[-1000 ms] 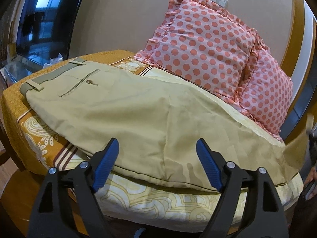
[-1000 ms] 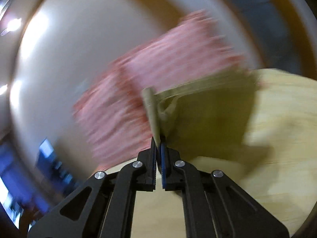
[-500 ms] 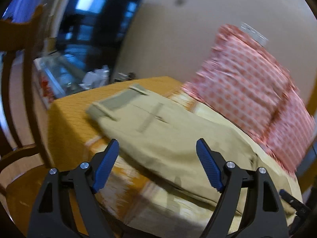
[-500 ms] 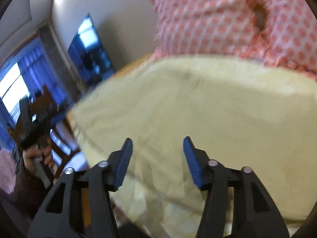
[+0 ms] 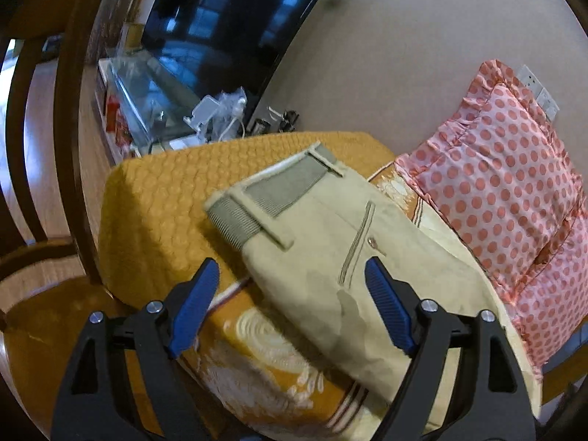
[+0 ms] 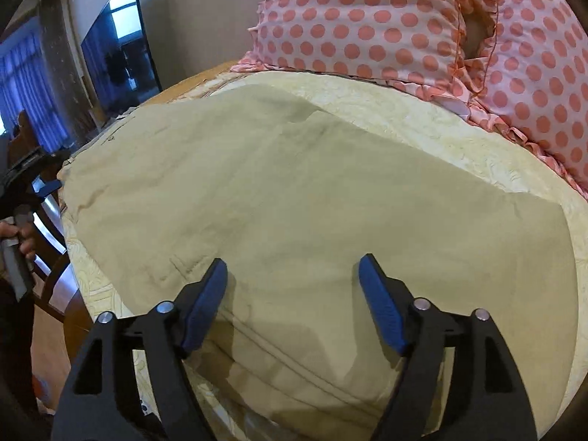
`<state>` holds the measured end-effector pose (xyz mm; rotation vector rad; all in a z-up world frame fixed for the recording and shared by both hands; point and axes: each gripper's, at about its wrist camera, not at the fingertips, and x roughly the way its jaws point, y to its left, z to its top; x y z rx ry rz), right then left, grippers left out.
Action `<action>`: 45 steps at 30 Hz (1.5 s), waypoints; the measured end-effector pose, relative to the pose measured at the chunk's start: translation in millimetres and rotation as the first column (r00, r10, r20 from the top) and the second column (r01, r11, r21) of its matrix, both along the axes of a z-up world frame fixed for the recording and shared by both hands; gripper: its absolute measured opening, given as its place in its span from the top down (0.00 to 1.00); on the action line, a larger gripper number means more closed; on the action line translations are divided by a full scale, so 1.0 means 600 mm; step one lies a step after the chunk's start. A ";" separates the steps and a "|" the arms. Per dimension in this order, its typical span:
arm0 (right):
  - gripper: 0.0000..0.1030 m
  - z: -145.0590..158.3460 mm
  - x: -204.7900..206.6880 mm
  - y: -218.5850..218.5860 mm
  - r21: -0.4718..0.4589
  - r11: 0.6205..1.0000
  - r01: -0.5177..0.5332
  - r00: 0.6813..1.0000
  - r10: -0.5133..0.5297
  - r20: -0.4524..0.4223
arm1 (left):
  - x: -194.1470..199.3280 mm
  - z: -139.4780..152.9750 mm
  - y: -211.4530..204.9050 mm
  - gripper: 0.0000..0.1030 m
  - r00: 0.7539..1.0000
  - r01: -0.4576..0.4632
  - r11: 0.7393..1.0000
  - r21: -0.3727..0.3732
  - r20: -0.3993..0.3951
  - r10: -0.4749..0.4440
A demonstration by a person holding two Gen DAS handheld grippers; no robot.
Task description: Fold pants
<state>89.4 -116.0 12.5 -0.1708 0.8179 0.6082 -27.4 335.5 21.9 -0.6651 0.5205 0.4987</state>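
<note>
Khaki pants (image 5: 330,257) lie flat along the bed (image 5: 154,198), grey waistband (image 5: 264,191) near its orange corner and legs (image 6: 330,191) spread toward the other end. 2 pink polka-dot pillows (image 6: 386,18) lean along the far edge, just beside the cloth. Left gripper (image 5: 290,294) hovers over the pocket area, jaws apart. Right gripper (image 6: 292,290) hangs above the legs, jaws likewise apart, holding nothing.

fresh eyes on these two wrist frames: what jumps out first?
The khaki pants dominate, spread flat across the patterned bed cover, grey waistband toward the orange end. Behind them, pink polka-dot pillows lean on the wall. Up close, the left gripper and right gripper both stand open above the cloth, holding nothing.
</note>
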 end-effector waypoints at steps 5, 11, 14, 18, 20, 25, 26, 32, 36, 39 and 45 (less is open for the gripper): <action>0.21 0.008 0.005 0.005 0.008 1.000 -0.002 1.000 0.002 -0.002 | 0.038 0.000 -0.013 0.15 0.999 0.036 0.999 0.014 -0.009 -0.036; 0.20 0.007 0.003 0.001 0.026 1.000 -0.006 1.000 0.006 -0.003 | 0.038 -0.014 -0.008 0.32 0.985 0.102 0.980 -0.171 0.155 -0.075; 0.20 0.008 0.001 -0.002 0.045 0.999 -0.007 1.000 0.007 -0.006 | 0.024 -0.021 0.023 0.39 0.977 0.061 0.955 -0.289 0.215 0.002; 0.20 0.009 -0.004 -0.020 0.105 0.994 0.001 1.000 0.001 -0.017 | 0.012 -0.029 0.052 0.95 0.969 0.031 0.930 -0.366 0.240 0.062; 0.20 0.009 -0.010 -0.031 0.123 0.992 0.003 1.000 -0.001 -0.017 | 0.023 -0.015 0.041 0.96 0.977 0.019 0.956 -0.294 0.209 0.044; 0.20 0.015 -0.027 -0.073 0.158 0.987 0.020 1.000 -0.020 -0.007 | 0.061 0.045 -0.008 0.97 0.983 0.052 0.989 -0.141 0.181 -0.026; 0.20 0.018 -0.032 -0.087 0.167 0.985 0.033 0.999 -0.034 0.000 | 0.066 0.062 -0.023 0.97 0.981 0.073 0.991 -0.109 0.189 -0.051; 0.20 0.027 -0.047 -0.187 0.248 0.956 0.159 0.986 -0.168 0.018 | 0.143 0.192 -0.252 0.98 0.884 0.398 0.903 0.159 0.198 -0.424; 0.20 0.029 -0.057 -0.267 0.309 0.907 0.287 0.953 -0.304 0.008 | 0.171 0.208 -0.475 0.97 0.684 0.668 0.698 0.260 0.156 -0.713; 0.20 0.025 -0.068 -0.332 0.341 0.852 0.397 0.908 -0.418 -0.010 | 0.181 0.161 -0.624 0.97 0.513 0.826 0.518 0.223 0.082 -0.854; 0.19 0.006 -0.079 -0.423 0.346 0.766 0.542 0.831 -0.551 -0.082 | 0.174 0.033 -0.760 0.97 0.370 0.926 0.357 0.126 -0.097 -0.924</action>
